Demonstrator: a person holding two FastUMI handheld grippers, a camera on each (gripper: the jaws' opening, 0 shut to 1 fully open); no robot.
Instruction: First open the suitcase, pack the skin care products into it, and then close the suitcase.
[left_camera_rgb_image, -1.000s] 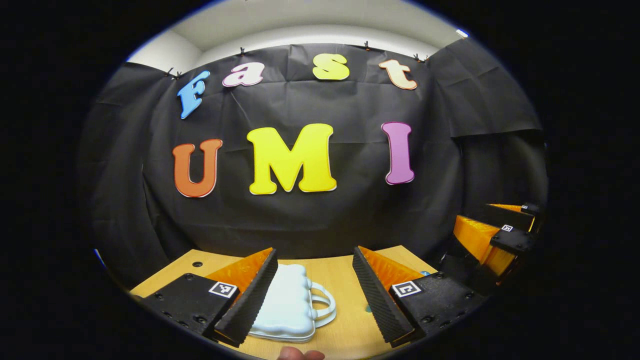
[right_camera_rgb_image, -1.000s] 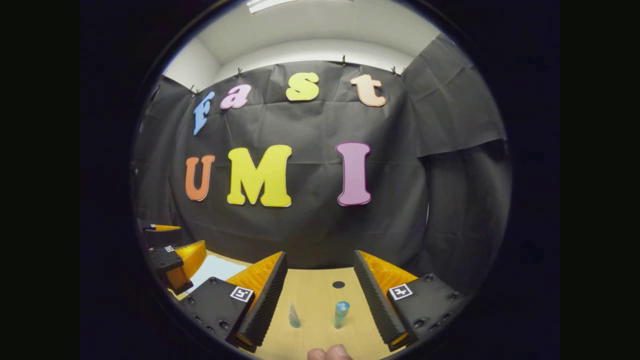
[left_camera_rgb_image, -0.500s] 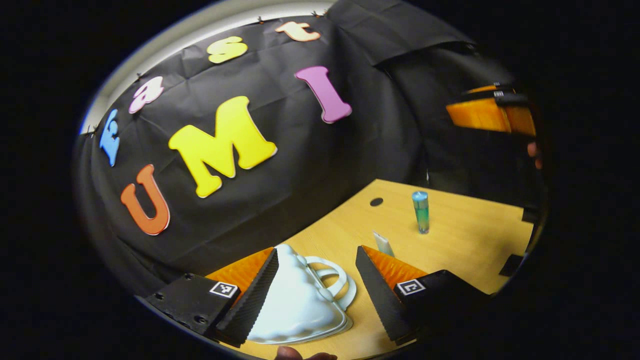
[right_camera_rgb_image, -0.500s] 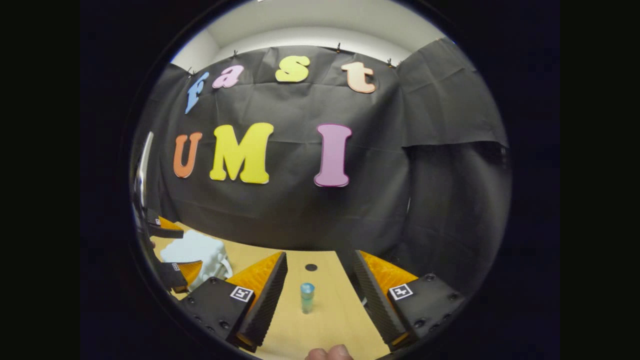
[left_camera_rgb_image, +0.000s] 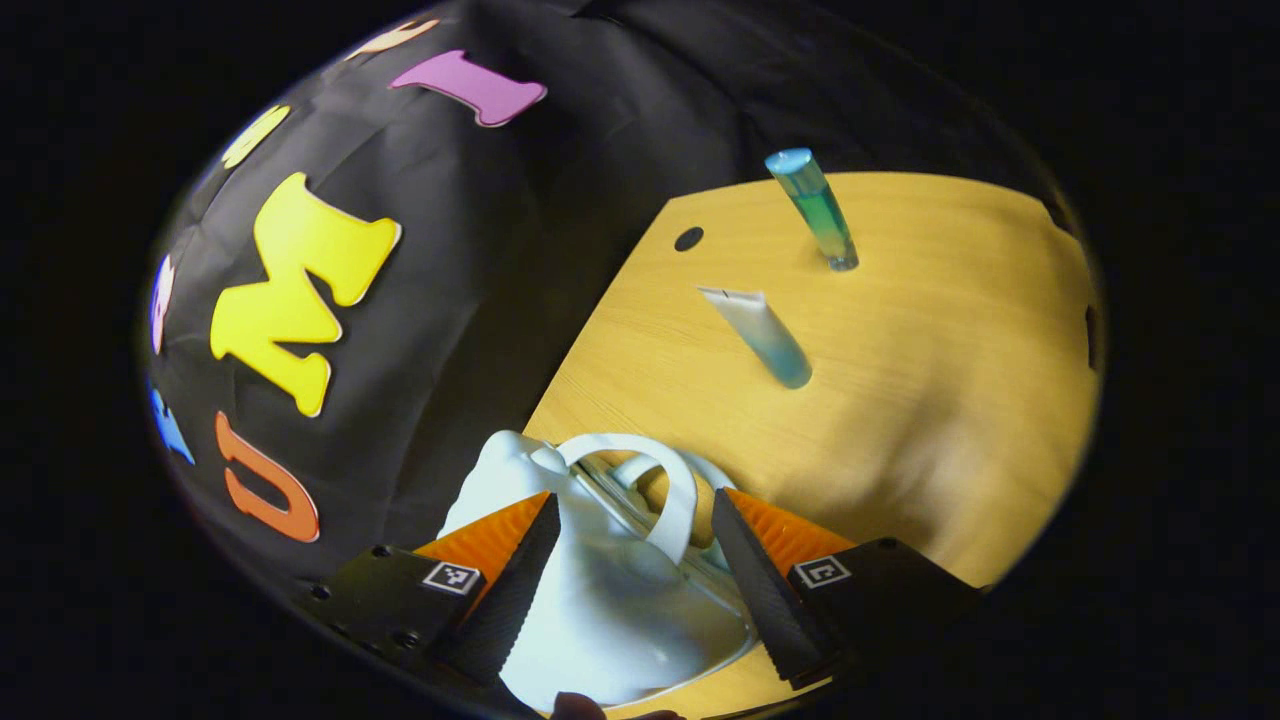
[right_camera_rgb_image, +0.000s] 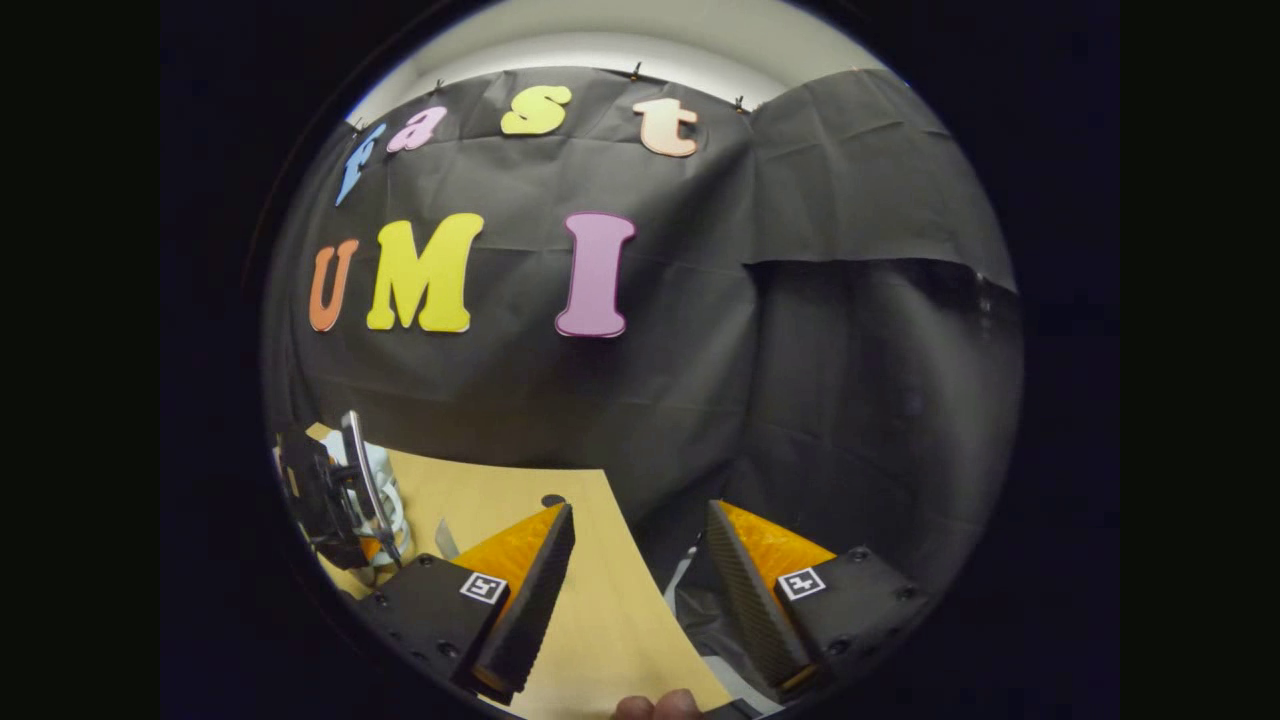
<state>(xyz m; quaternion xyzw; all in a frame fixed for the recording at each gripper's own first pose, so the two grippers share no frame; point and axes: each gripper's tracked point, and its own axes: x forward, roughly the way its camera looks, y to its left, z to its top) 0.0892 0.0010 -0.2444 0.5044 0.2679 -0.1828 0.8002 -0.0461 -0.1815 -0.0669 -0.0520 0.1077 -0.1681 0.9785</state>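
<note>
A small white suitcase (left_camera_rgb_image: 610, 610) lies on the wooden table (left_camera_rgb_image: 950, 400), its arched handles (left_camera_rgb_image: 680, 495) pointing toward the table's middle. My left gripper (left_camera_rgb_image: 635, 570) is open and tilted, a finger on each side of the suitcase top, touching nothing that I can make out. A blue-green bottle (left_camera_rgb_image: 815, 210) stands farther off, and a pale tube with a blue cap (left_camera_rgb_image: 760, 330) stands nearer. My right gripper (right_camera_rgb_image: 640, 590) is open and empty at the table's right edge. In the right gripper view, the left gripper (right_camera_rgb_image: 330, 495) is at the far left, by the suitcase (right_camera_rgb_image: 385, 500).
A dark round hole (left_camera_rgb_image: 688, 238) sits in the table near the black cloth wall (left_camera_rgb_image: 560, 200). The table's edge (right_camera_rgb_image: 640, 570) runs between my right fingers, with dark cloth below it. A person's fingertip (right_camera_rgb_image: 655, 705) shows at the bottom.
The left gripper has rolled over and dropped closer to the suitcase, which now sits between its fingers. The right gripper has swung right, and the bottle has left its view.
</note>
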